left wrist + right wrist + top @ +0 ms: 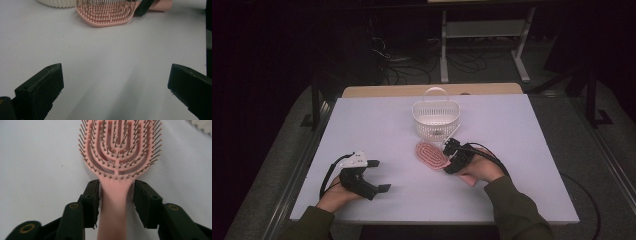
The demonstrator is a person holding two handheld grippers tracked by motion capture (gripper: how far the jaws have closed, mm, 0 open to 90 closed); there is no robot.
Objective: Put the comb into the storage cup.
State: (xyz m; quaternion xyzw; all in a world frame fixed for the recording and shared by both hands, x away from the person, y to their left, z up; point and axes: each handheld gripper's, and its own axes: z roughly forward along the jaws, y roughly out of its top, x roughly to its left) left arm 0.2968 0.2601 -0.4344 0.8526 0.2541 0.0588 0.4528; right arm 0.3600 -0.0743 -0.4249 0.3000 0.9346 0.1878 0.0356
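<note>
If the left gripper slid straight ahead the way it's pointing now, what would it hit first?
Probably the pink hairbrush: the left gripper looks over bare table toward its bristled head, with the white basket just behind. Depth is hard to judge.

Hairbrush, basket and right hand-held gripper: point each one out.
hairbrush (120,152): right gripper view, on the bristled head.
basket (435,127): high view, on the front wall.
right hand-held gripper (115,195): right gripper view, midway between its tips, at the brush's handle.
</note>
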